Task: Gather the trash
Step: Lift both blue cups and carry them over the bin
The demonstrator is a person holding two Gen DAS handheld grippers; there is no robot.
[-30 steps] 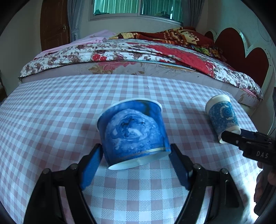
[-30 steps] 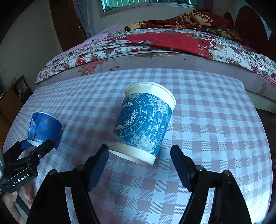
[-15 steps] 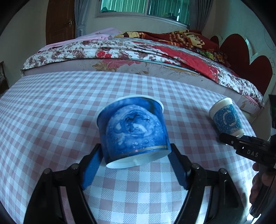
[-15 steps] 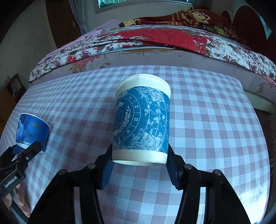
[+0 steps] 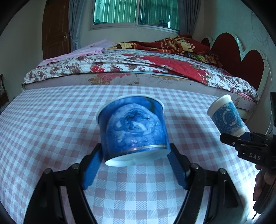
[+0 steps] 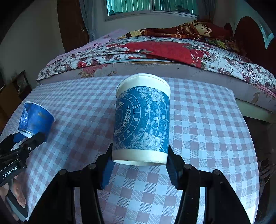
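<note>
Checked tablecloth (image 5: 51, 124): left gripper (image 5: 136, 165) clamps the blue cup (image 5: 134, 131); right gripper (image 6: 139, 167) clamps the patterned cup (image 6: 141, 120)

**Around the Big Bed**

A table with a pink and white checked cloth (image 5: 51, 120) stands right in front of the big bed with a flowery blanket (image 5: 120, 63). Behind the bed is a window with green curtains (image 5: 134, 12). A brown wooden door (image 5: 55, 29) is left of the bed. A red heart-shaped headboard (image 5: 241, 58) is at its right end.

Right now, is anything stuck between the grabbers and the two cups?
No. The left gripper pinches the blue cup directly, and the right gripper pinches the patterned cup. Nothing sits between.
</note>
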